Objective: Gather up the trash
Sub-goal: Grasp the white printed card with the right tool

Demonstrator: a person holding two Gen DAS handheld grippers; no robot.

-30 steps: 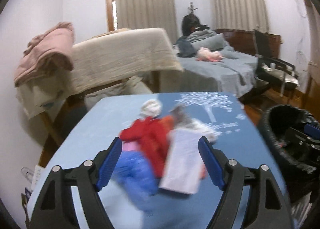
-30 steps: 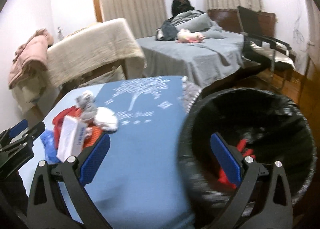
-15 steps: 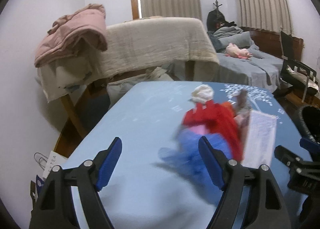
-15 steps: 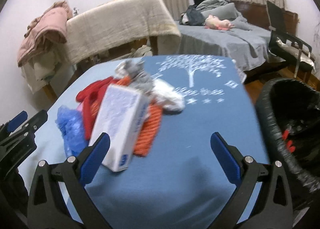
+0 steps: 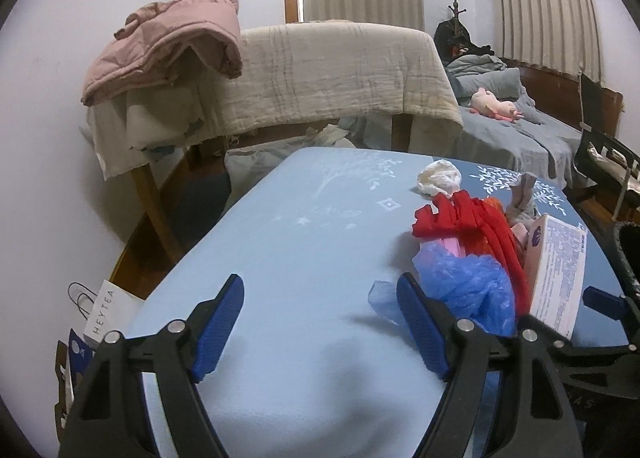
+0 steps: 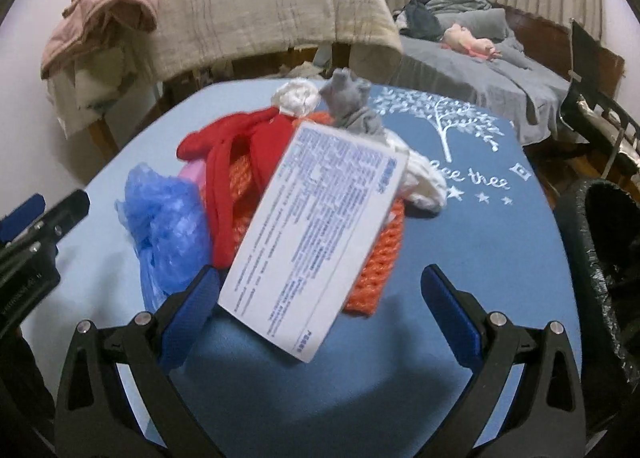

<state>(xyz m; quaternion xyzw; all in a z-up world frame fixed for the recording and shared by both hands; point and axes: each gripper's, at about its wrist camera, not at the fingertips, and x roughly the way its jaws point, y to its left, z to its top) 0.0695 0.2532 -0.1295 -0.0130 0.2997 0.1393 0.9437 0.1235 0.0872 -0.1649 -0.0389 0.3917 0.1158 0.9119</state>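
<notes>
- You are between pickups — both tools hang over the blue surface (image 6: pixel 500 242), facing the trash heap, and neither has hold of anything.
- Your right tool (image 6: pixel 320 314) stands wide open, with the near end of the white box (image 6: pixel 316 234) lying between its jaws but not pinched.
- Your left tool (image 5: pixel 320 328) is wide open too, over bare cloth; its right jaw sits just beside the blue bag (image 5: pixel 468 290).
- The heap lies mid-surface, toward the edge beside the bin: red strip (image 6: pixel 240 154), orange net (image 6: pixel 380 250), grey rag (image 6: pixel 352 106), white wads (image 6: pixel 296 96).
- Next, I judge, you close the right tool on the box — squarely across its width, since it lies tilted on soft stuff and may slip.
- The black-lined bin (image 6: pixel 592 242) stands off that same edge; what it holds cannot be seen from here.
</notes>
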